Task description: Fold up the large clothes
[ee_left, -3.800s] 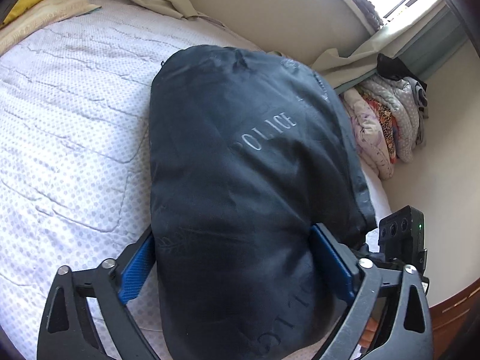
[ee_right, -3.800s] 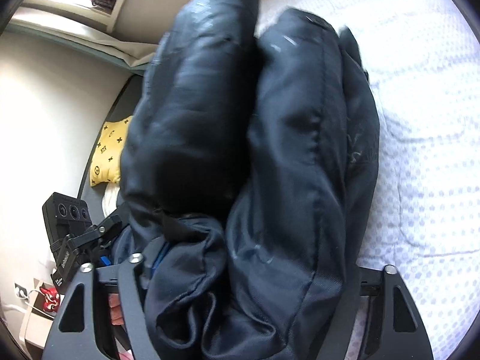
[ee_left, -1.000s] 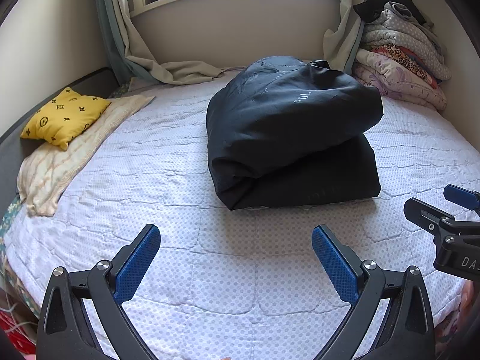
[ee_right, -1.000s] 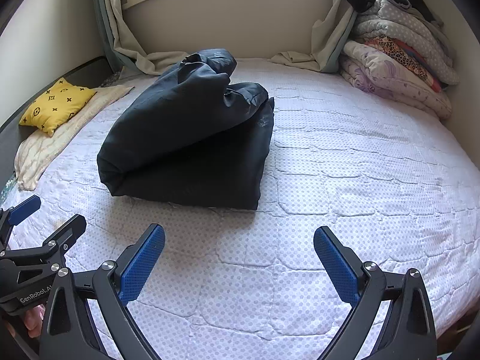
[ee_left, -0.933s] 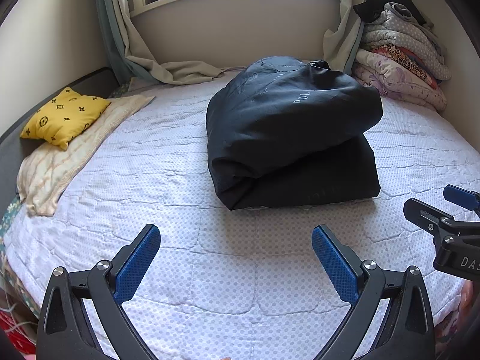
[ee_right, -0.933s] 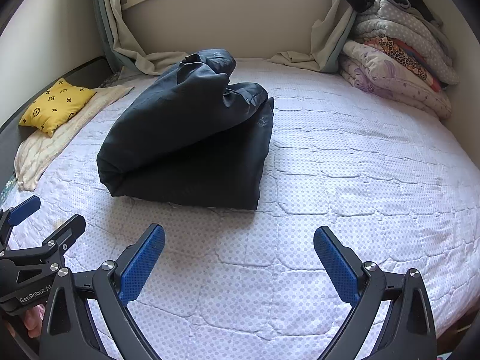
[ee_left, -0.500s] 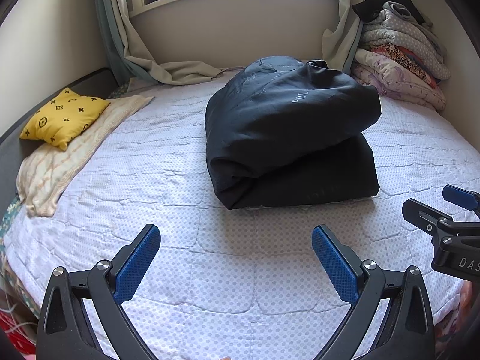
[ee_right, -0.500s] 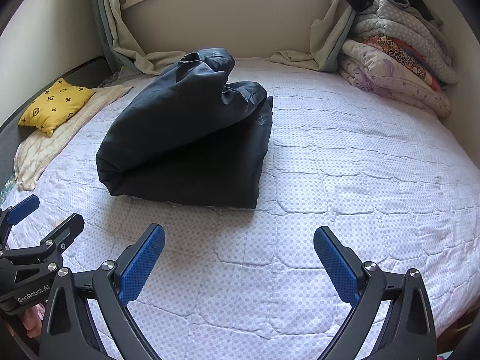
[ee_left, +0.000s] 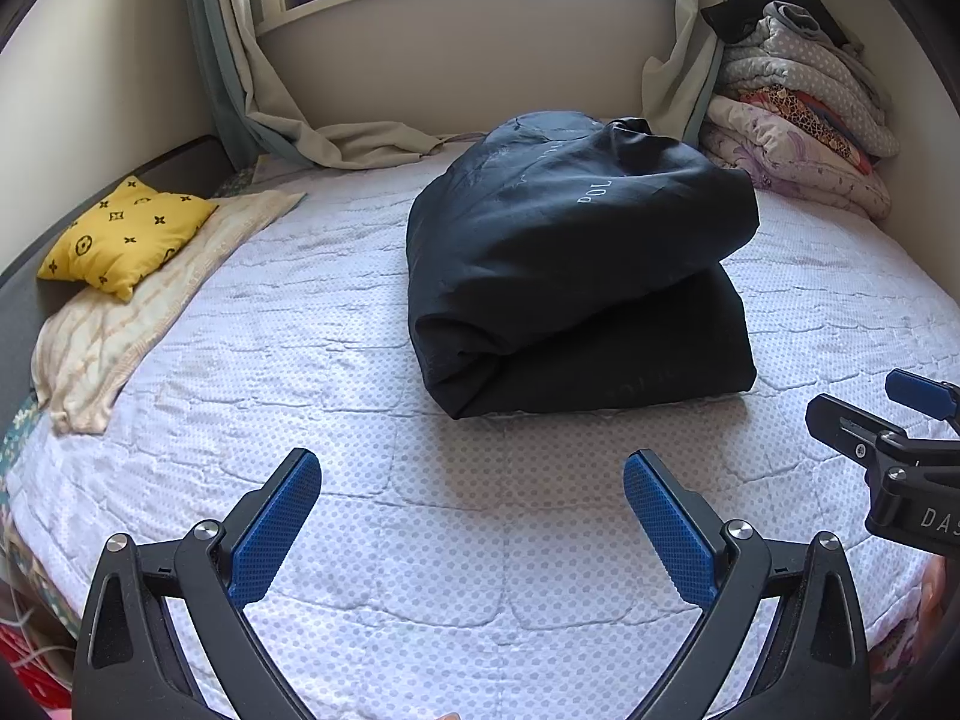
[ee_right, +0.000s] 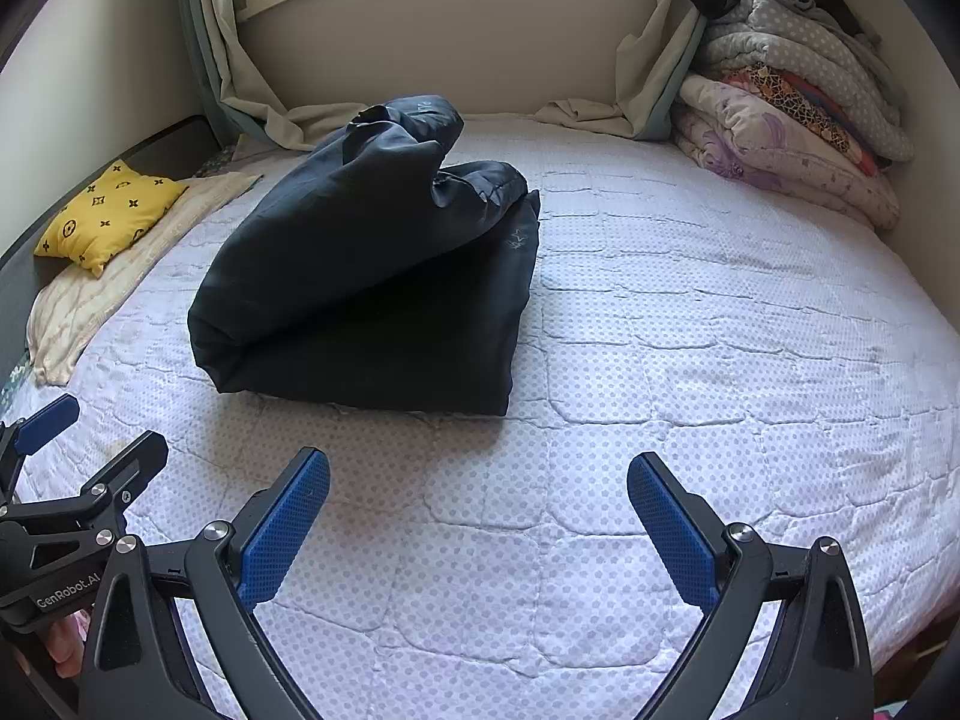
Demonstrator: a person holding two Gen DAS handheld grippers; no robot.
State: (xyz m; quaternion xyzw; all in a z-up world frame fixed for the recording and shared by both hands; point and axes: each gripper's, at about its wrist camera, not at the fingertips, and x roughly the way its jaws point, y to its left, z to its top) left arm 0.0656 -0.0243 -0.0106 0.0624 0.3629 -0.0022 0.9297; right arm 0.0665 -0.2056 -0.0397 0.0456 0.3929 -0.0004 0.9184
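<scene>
The dark jacket [ee_left: 576, 276] is sitting folded up in a chunky bundle on the bed [ee_left: 372, 540], roughly mid-mattress and a bit toward the window end; from the left wrist view you can see it doubled over on itself, top half puffing up off the bottom half, part of some white lettering showing on top. The left gripper [ee_left: 471, 516] is hanging well back from it over bare quilt, jaws spread wide, nothing in them; the right gripper [ee_left: 888, 450] pokes in at the right edge, also clear of the fabric. Yellow pillow [ee_left: 126, 234] off to the left, stack of folded blankets [ee_left: 798, 120] in the far right corner.

Right wrist view, same story from the other side: jacket [ee_right: 366, 294] lies left of centre, fold edge facing the camera, the upper layer not lying flat; right gripper [ee_right: 480, 516] gaping wide and empty, well short of it; the left gripper [ee_right: 72, 480] shows at the lower left.

So I'd say the folding is basically done; maybe a pat-down to flatten that springy top layer, but otherwise it looks finished.
</scene>
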